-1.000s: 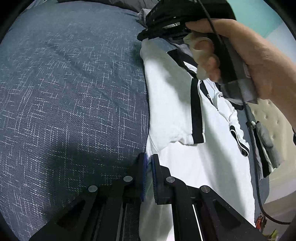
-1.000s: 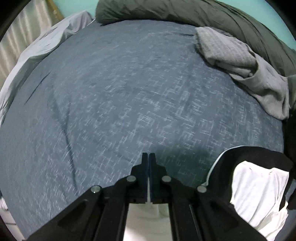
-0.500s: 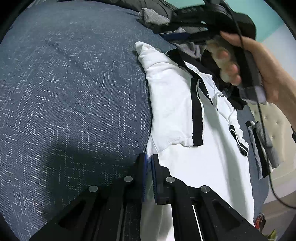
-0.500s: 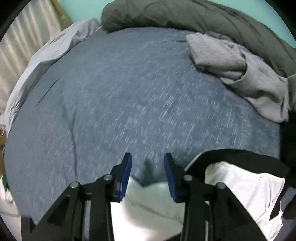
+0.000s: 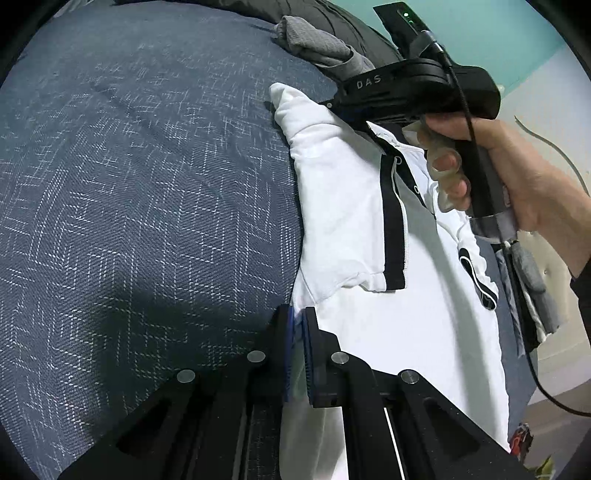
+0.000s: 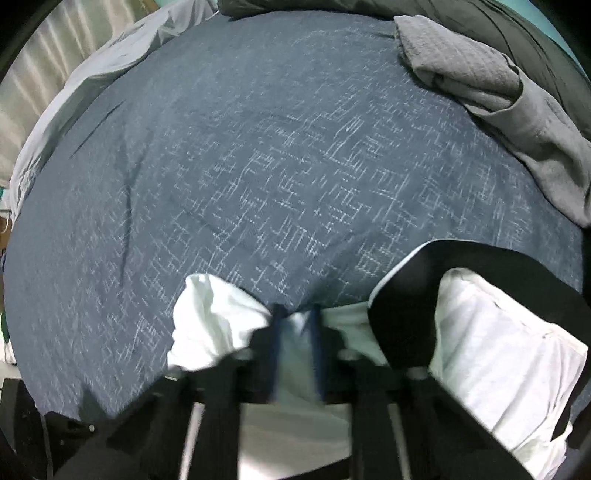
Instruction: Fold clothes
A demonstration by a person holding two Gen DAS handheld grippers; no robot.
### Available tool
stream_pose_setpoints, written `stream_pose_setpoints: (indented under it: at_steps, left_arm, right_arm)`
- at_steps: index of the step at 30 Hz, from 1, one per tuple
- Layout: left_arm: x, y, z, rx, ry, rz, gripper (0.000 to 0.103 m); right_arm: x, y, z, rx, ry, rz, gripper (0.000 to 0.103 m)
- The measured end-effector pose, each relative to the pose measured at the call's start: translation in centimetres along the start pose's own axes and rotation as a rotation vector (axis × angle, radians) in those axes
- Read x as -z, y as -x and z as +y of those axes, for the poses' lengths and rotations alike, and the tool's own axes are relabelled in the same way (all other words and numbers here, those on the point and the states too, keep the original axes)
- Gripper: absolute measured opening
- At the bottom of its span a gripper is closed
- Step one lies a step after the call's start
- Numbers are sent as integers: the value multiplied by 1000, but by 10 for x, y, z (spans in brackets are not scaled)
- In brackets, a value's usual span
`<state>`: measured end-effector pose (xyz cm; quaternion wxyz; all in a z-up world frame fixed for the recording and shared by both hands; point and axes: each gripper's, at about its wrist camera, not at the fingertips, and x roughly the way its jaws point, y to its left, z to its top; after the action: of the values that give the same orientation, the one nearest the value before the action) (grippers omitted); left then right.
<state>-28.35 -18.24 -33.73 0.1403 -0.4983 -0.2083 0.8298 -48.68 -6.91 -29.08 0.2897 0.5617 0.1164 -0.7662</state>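
A white shirt with a black collar and placket lies on the blue patterned bedspread. My left gripper is shut on the shirt's side edge near the bottom of the left wrist view. A person's hand holds my right gripper at the shirt's far shoulder. In the right wrist view the right gripper is blurred, and its jaws are closing on a bunch of white fabric beside the black collar. The shirt spreads to the right there.
A crumpled grey garment lies at the far right of the bedspread, with a dark duvet behind it. A pale sheet hangs along the far left edge. A cable trails from the right gripper's handle.
The right gripper opened, dropped down onto the shirt's shoulder and has closed in on the white fabric. The left gripper has kept its grip and place.
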Motion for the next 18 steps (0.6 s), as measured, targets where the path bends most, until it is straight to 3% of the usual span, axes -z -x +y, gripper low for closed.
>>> stream_pose_setpoints:
  at_steps: [3, 9, 13, 16, 18]
  left_arm:
    - [0, -1, 0, 3, 1, 0, 5]
    - [-1, -4, -3, 1, 0, 0, 5]
    - [-2, -6, -4, 3, 1, 0, 5]
    - [-3, -8, -6, 2, 0, 0, 5]
    - [-3, -9, -7, 2, 0, 1, 5]
  right_arm:
    - [1, 1, 4, 13, -10, -20, 1]
    - [-11, 25, 1, 74, -86, -153, 1]
    - [-18, 31, 2, 102, -87, -178, 1]
    - [-25, 19, -6, 125, -69, -140, 1]
    - [-24, 1, -6, 132, -38, -34, 1]
